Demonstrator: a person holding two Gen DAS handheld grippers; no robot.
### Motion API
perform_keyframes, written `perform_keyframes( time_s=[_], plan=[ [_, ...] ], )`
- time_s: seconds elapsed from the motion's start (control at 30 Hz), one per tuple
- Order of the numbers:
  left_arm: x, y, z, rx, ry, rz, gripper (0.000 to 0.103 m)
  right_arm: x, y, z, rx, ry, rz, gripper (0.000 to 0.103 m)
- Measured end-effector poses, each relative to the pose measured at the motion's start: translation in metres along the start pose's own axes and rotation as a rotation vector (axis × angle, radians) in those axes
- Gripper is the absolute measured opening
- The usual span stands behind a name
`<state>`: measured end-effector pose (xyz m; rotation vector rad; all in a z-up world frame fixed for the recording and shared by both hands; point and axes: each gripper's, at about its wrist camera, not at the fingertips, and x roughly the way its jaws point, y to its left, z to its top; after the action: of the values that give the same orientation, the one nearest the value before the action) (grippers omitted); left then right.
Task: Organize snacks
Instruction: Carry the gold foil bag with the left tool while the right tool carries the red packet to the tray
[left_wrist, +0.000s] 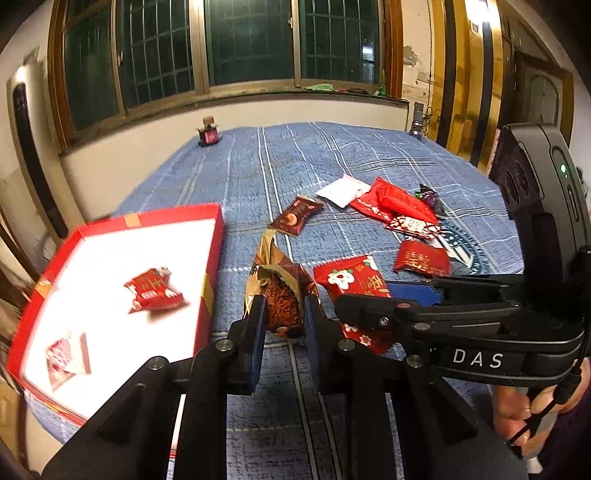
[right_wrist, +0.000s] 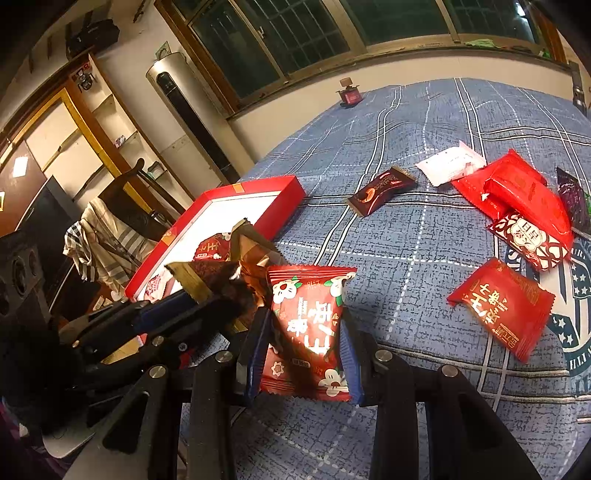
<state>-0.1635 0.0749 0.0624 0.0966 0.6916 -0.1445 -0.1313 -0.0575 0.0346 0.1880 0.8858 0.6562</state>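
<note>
Snacks lie scattered across a blue plaid cloth (left_wrist: 258, 177) filling the frame's centre, under a dark barred window (left_wrist: 221, 48) along the top and a tall white air conditioner (right_wrist: 192, 122) at upper left. A red box (left_wrist: 212, 251) at lower left holds two packets. The left gripper (left_wrist: 283, 314) is clamped on a gold-brown packet (left_wrist: 280, 291); the right gripper (right_wrist: 306, 354) pinches a red flowered packet (right_wrist: 306, 314), both bottom centre.

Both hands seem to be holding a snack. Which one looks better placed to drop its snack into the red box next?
Left, probably. Its tool grips the gold-brown packet right beside the red box. The right tool, holding the flowered red packet, sits farther from it.
</note>
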Motion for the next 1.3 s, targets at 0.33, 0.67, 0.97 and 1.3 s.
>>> perform_keyframes(
  time_s=[0.33,0.67,0.97,1.3],
  plan=[
    [-0.008,-0.015,0.006,0.077,-0.05,0.086,0.016,-0.007,-0.008,0.001,0.025,-0.021,0.01,0.037],
    [-0.016,-0.02,0.01,0.099,-0.081,0.109,0.012,-0.013,-0.006,0.004,0.019,-0.036,0.02,0.037],
    [-0.034,-0.019,0.016,0.116,-0.146,0.14,0.005,-0.02,0.011,0.01,-0.015,-0.058,0.025,0.037],
    [0.002,0.011,0.004,-0.002,0.019,0.111,0.056,-0.023,-0.005,0.008,0.019,-0.065,-0.016,0.037]
  ],
)
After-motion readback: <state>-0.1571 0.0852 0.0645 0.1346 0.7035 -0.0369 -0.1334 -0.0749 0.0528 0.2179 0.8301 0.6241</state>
